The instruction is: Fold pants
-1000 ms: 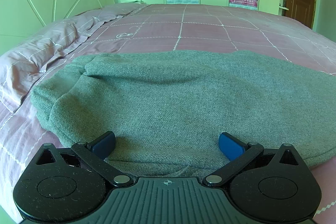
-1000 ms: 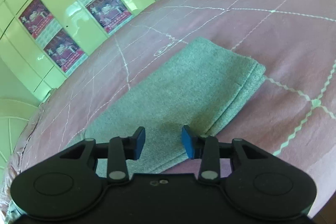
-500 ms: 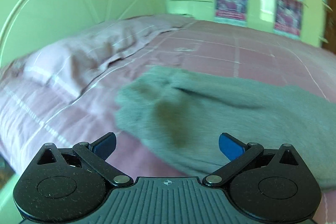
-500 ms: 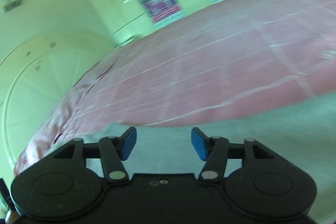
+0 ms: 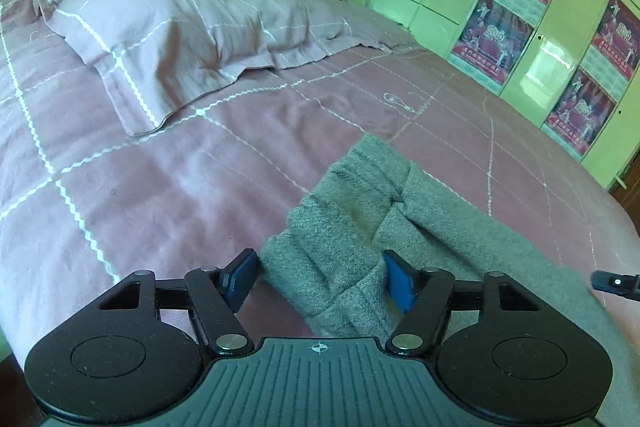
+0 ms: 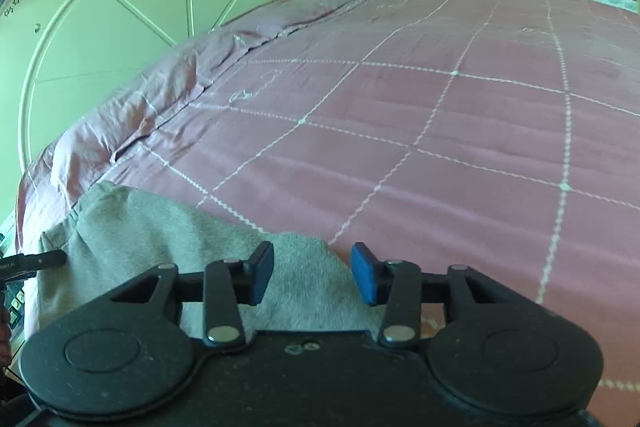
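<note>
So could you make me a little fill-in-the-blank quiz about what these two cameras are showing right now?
1. The pants lying on the bed are ____ in colour.
2. The left gripper has its jaws ____, with a bunched end of the pants between them.
3. The pillow lies at the head of the bed, against the pale green ____.
4. The bedspread is pink, crossed by thin ____ lines.

Missing words: grey; open; headboard; white
</note>
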Demonstrator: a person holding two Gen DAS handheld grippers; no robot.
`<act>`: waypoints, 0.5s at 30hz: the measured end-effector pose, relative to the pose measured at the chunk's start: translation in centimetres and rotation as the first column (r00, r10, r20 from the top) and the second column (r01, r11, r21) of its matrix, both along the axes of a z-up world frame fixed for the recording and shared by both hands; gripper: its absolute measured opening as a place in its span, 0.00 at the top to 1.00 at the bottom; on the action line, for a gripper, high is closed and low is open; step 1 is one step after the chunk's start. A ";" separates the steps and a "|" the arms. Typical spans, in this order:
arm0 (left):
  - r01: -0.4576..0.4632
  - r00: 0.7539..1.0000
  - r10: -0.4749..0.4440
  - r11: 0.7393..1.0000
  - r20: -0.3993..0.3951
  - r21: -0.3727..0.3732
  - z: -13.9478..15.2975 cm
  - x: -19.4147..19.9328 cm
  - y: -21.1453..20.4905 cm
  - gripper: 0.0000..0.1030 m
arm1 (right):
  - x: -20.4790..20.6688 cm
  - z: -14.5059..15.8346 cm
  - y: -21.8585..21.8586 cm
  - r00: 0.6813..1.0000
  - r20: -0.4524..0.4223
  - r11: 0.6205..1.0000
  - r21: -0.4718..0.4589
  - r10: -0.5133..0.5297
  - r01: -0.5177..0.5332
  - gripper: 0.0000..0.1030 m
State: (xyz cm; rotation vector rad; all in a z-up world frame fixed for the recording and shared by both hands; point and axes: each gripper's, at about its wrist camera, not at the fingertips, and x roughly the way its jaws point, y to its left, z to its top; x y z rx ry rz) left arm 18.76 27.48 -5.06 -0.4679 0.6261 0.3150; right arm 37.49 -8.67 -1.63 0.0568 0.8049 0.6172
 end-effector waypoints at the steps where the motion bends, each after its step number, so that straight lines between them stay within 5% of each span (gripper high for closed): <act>1: 0.004 1.000 -0.004 1.000 0.003 -0.005 -0.1 0.1 0.0 0.35 | 0.5 -0.2 0.3 1.000 -0.010 1.000 -0.009 0.010 -0.010 0.65; 12: 0.037 0.999 -0.035 0.998 0.033 -0.059 -1.3 0.0 1.3 0.35 | 0.5 0.5 -0.3 0.956 -0.152 0.967 0.092 0.250 -0.238 0.78; 15: 0.040 0.998 -0.038 0.997 0.042 -0.062 -1.4 0.2 1.4 0.35 | 1.4 0.1 0.0 0.962 -0.178 0.976 0.094 0.209 -0.195 0.75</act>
